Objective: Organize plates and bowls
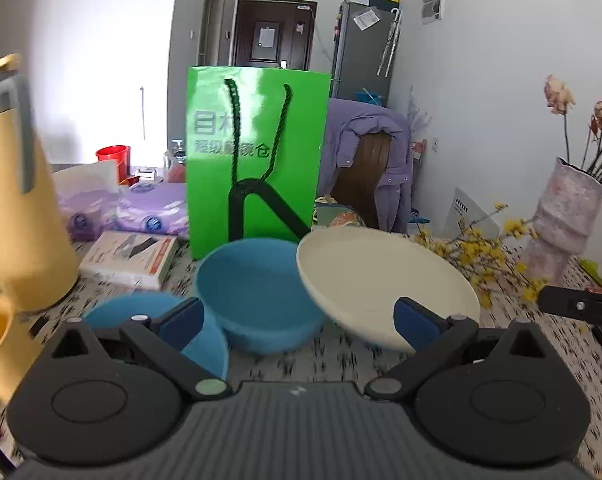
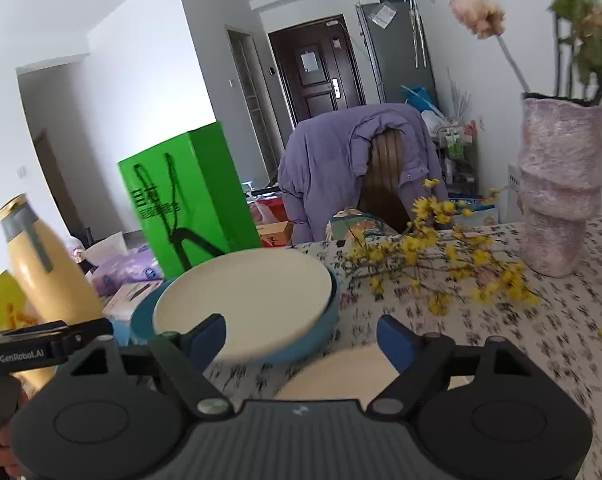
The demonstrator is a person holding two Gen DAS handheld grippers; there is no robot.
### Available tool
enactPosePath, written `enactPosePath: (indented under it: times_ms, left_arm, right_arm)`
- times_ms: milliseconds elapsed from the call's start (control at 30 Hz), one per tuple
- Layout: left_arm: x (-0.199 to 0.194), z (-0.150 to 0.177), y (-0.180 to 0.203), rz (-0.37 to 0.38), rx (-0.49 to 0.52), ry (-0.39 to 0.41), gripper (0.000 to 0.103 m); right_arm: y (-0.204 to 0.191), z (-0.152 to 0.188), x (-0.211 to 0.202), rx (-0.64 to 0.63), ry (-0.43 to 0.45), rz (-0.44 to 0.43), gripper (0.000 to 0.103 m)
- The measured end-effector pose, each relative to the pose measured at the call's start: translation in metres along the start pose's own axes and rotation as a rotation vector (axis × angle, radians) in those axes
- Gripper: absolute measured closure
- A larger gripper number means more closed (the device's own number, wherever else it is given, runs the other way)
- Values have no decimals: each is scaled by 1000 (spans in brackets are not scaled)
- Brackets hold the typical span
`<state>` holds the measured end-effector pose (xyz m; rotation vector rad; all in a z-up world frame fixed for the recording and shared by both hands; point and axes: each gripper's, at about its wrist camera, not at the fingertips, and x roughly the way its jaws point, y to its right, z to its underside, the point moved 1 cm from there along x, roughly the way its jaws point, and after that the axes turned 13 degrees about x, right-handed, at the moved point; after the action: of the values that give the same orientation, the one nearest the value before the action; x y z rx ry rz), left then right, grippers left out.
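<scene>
In the left wrist view a blue bowl (image 1: 257, 296) sits on the patterned table, with a second blue bowl (image 1: 149, 316) at its near left. A cream plate (image 1: 385, 280) leans tilted against the blue bowl's right rim. My left gripper (image 1: 299, 322) is open and empty, just short of the bowl and plate. In the right wrist view the cream plate (image 2: 245, 300) rests tilted on the blue bowl (image 2: 321, 328). A second cream dish (image 2: 341, 376) lies close under my right gripper (image 2: 301, 336), which is open and empty.
A green paper bag (image 1: 257, 152) stands behind the dishes. A yellow flask (image 1: 17, 200) and a box (image 1: 129, 256) are at the left. Yellow flower sprigs (image 2: 441, 256) and a pink vase (image 2: 557, 188) are at the right. The other gripper (image 1: 577, 304) shows at the right edge.
</scene>
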<state>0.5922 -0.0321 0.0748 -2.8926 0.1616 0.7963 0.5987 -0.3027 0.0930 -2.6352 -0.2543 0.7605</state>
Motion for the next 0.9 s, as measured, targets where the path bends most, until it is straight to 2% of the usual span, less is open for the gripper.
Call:
enactPosePath:
  times_ms: [67, 233, 300, 333, 400, 467, 533, 600, 667, 733, 767, 900]
  left_arm:
    - [16, -9, 0, -7, 7, 3, 0]
    - [61, -30, -6, -4, -4, -16, 5]
    - [80, -36, -8, 4, -24, -45, 20]
    - [90, -37, -10, 10, -38, -65, 23]
    - [106, -36, -16, 16, -75, -101, 39]
    - [116, -33, -20, 24, -109, -127, 46]
    - [122, -30, -24, 34, -126, -140, 61]
    - [127, -27, -25, 53, -143, -154, 83]
    - [128, -26, -26, 72, -163, -162, 90]
    - [127, -27, -26, 72, -166, -161, 91]
    - [125, -28, -24, 74, -164, -158, 95]
    - [112, -36, -17, 55, -134, -137, 97]
  right_arm:
    - [1, -10, 20, 20, -9, -5, 24]
    - [8, -24, 78, 65, -77, 9, 43]
    - [12, -27, 97, 85, -105, 19, 57]
    - [14, -27, 106, 98, -118, 24, 60]
    - [19, -28, 120, 118, -136, 24, 68]
    - [21, -26, 127, 125, -147, 21, 75]
    - [21, -25, 133, 124, -157, 22, 82]
    - [22, -25, 136, 123, -150, 33, 91]
    - [22, -25, 136, 113, -140, 38, 97]
    - [25, -27, 136, 130, -136, 33, 98]
    - [26, -27, 135, 132, -130, 36, 99]
    - [25, -30, 130, 127, -117, 43, 99]
